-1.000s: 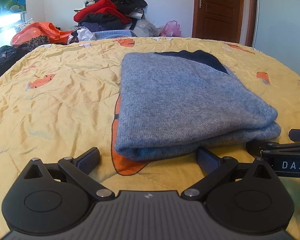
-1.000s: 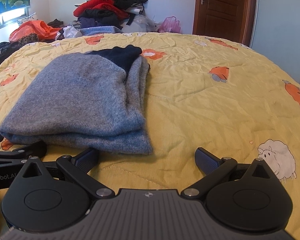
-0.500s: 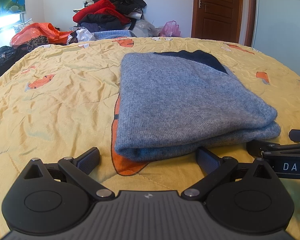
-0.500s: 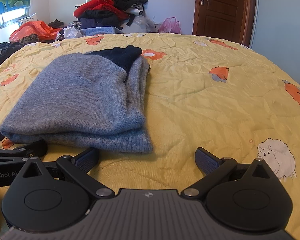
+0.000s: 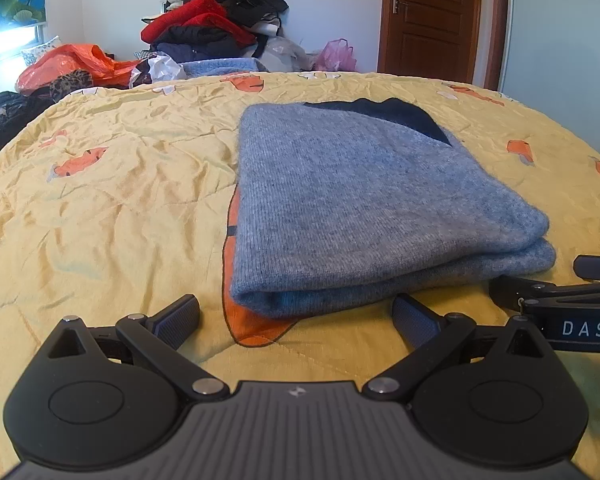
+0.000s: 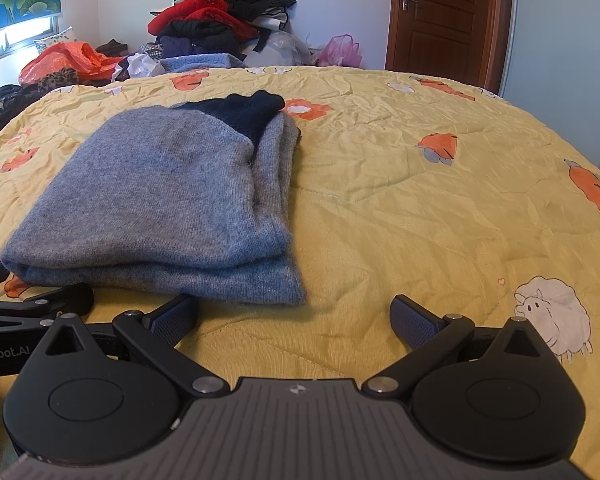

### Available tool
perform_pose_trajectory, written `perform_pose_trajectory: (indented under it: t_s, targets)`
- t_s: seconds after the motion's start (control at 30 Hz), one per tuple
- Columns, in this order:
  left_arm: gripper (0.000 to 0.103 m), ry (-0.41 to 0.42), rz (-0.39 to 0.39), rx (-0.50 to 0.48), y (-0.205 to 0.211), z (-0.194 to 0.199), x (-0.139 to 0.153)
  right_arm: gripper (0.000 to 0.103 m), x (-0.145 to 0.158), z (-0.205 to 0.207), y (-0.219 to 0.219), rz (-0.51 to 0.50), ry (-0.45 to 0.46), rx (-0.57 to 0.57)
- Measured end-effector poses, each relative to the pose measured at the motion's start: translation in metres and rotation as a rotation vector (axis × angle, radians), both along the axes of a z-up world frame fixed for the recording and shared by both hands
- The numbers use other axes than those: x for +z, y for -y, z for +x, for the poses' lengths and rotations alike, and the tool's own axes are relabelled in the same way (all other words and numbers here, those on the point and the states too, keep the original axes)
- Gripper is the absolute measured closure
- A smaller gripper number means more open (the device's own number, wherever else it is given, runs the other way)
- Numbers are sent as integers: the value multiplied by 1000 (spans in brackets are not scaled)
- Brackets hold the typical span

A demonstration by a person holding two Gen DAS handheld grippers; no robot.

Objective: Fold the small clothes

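A grey knitted sweater [image 5: 364, 200] with a dark navy part at its far end lies folded in layers on the yellow bedspread [image 5: 100, 208]. My left gripper [image 5: 296, 316] is open, just short of the sweater's near folded edge, holding nothing. In the right wrist view the same sweater [image 6: 160, 196] lies to the left, and my right gripper [image 6: 296, 316] is open over bare bedspread by its near right corner. Each gripper's fingers show at the other view's edge: the right gripper [image 5: 556, 300] and the left gripper [image 6: 40, 304].
A heap of red, black and blue clothes [image 5: 216, 32] with orange and pink plastic bags [image 5: 72, 64] is piled past the bed's far edge. A brown door [image 5: 432, 16] stands at the back right. The bedspread [image 6: 440, 200] stretches bare to the right of the sweater.
The sweater lies as before. Both grippers have hardly moved; the right wrist view has edged slightly closer to the sweater's near corner.
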State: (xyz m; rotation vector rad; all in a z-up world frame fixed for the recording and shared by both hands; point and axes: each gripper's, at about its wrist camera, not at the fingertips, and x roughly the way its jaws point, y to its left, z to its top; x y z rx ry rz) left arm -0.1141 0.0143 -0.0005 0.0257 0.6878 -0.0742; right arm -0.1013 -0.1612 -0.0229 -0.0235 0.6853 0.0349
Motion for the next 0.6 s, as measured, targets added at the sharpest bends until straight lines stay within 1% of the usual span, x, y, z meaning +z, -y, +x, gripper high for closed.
perform_pose_trajectory:
  t_s: [0.07,0.2,0.3,0.4,0.47,0.6]
  targets:
    - [0,-6,6,-3,-1,-2,1,0,0,-2,0,1,-1,4]
    - [0,-22,-6,44,-8,-11,8,0,4,-10,1,-10,-11,18]
    - [0,-6,9,78,-14,-21,16,1,8,-16,3,-19,-40,23]
    - [0,-13,-5,97,-19,-28,23,1,14,-19,5,-13,-59,26]
    - [0,-17,-22,99,-22,-32,28,1,19,-23,6,-7,-47,24]
    - [0,1,-29,98,-24,-38,37,1,28,-28,7,-5,-20,33]
